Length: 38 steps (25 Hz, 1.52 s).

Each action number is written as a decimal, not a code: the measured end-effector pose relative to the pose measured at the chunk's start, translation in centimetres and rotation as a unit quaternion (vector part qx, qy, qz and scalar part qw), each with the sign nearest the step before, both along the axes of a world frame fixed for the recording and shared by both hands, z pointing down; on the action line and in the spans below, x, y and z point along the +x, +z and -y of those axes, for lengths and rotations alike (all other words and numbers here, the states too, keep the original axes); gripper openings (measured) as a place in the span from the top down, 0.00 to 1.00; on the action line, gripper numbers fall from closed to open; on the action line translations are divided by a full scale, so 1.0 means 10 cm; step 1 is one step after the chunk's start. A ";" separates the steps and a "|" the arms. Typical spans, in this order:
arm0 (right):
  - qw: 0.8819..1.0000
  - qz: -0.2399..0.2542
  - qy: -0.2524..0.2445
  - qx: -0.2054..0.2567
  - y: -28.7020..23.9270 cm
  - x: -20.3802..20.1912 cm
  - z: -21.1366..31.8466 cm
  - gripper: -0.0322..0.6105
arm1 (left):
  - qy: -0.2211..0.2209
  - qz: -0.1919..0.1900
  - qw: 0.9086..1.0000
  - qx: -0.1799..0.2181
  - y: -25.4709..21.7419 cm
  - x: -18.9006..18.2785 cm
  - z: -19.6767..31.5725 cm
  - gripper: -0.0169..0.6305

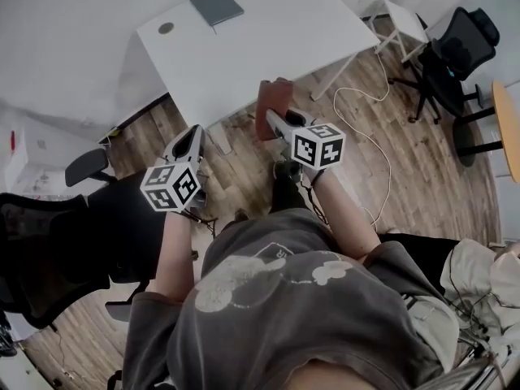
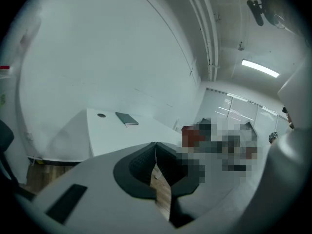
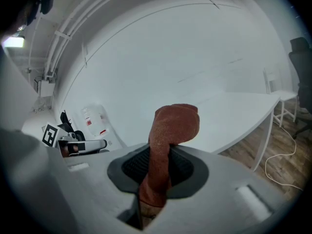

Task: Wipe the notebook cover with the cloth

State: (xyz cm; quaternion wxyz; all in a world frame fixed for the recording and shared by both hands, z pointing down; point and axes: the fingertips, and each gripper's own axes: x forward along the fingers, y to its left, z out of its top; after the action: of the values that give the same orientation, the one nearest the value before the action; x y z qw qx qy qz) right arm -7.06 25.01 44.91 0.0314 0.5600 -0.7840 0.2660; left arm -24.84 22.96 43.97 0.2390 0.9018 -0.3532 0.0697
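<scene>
1. The left gripper [image 1: 193,139] is held up over the wood floor [image 1: 406,161], just off the near edge of the table. Its jaws are pressed together with nothing caught between them.
2. The grey notebook [image 1: 216,6] is laid flat at the far end of the white table [image 1: 268,47], well apart from both grippers. A small dark disc [image 1: 166,28] is set into the tabletop to its left.
3. The reddish-brown cloth [image 1: 274,97] is pinched tight in the right gripper [image 1: 272,124], bunched end sticking up past the tips, in the air by the table's near edge.
4. A black office chair [image 1: 459,43] is parked far right.
</scene>
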 end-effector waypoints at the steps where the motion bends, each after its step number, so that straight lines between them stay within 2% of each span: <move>1: 1.000 0.001 -0.001 0.001 0.00 0.07 0.05 0.83 | -0.003 0.001 1.000 0.001 0.00 0.06 0.03 0.98; 7: 1.000 -0.002 -0.013 0.016 -0.12 0.53 0.45 0.83 | -0.025 0.008 1.000 -0.006 0.00 0.39 0.26 0.98; 17: 0.998 -0.009 -0.058 0.004 0.05 1.10 1.13 0.83 | -0.072 0.015 0.997 -0.028 0.14 0.94 0.81 0.98; 25: 0.996 0.010 -0.089 0.003 0.06 1.58 1.46 0.83 | -0.089 0.036 0.995 -0.032 0.09 1.47 1.00 0.98; 29: 0.994 0.018 -0.111 -0.008 0.16 1.78 1.55 0.83 | -0.119 0.040 0.991 -0.035 0.12 1.65 1.08 0.98; 34: 0.991 0.026 -0.131 -0.018 0.21 1.88 1.65 0.83 | -0.139 0.046 0.989 -0.030 0.06 1.76 1.14 0.98; 38: 0.989 0.034 -0.140 -0.023 0.27 1.80 1.78 0.83 | -0.146 0.049 0.987 -0.033 0.07 1.71 1.16 0.98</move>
State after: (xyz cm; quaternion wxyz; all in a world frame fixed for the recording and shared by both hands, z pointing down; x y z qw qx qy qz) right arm 10.91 7.18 47.59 0.0541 0.4345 -0.8490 0.2959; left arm -7.78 11.34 44.68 0.2583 0.8276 -0.4902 0.0896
